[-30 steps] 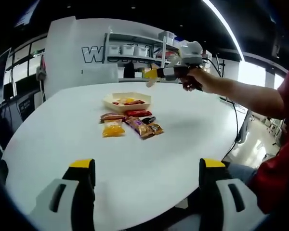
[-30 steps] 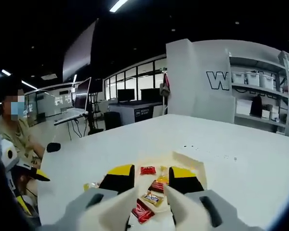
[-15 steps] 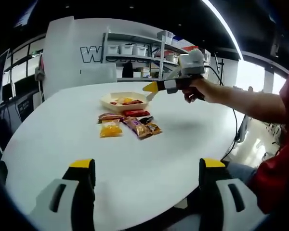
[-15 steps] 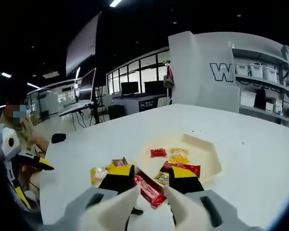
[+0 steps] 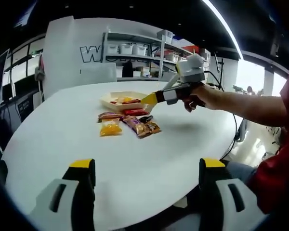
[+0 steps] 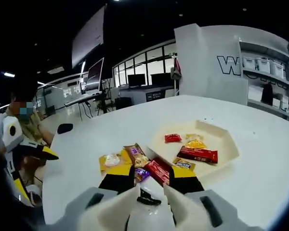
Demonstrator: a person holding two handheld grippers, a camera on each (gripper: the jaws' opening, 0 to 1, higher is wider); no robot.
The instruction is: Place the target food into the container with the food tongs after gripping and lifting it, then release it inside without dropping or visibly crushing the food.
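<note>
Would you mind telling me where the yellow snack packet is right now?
In the left gripper view the yellow snack packet lies on the white table, at the left end of the loose wrappers, just in front of the cream tray.

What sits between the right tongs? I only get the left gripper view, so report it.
Observer: A red packet lies by the tray's near edge, seen between the open right tongs. It is not gripped.
Operator: Tell me what lies nearer than that packet.
Observer: A small dark wrapper, on the table low between the jaws.
Operator: List what is in the tray.
Observer: The tray holds a long red bar, a small red sweet and yellow pieces.
</note>
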